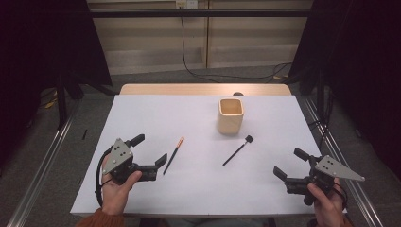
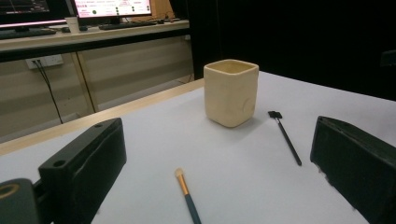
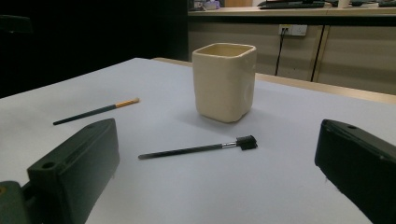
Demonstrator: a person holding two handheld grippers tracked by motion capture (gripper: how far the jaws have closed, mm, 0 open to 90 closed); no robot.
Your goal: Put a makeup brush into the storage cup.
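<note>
A cream square cup (image 1: 231,115) (image 2: 231,91) (image 3: 224,82) stands upright on the white table, right of centre toward the back. A dark brush with an orange ferrule (image 1: 173,155) (image 2: 187,194) (image 3: 95,111) lies left of centre. A black brush with a small flat head (image 1: 238,150) (image 2: 286,136) (image 3: 198,149) lies in front of the cup. My left gripper (image 1: 149,149) is open near the front left, its jaws just left of the orange-ferrule brush and holding nothing. My right gripper (image 1: 289,163) is open at the front right, holding nothing.
The white table (image 1: 142,113) has a wooden strip (image 1: 203,89) along its far edge. Black stands and dark curtains flank it, and cables run on the floor behind. Desks with monitors (image 2: 112,7) stand beyond.
</note>
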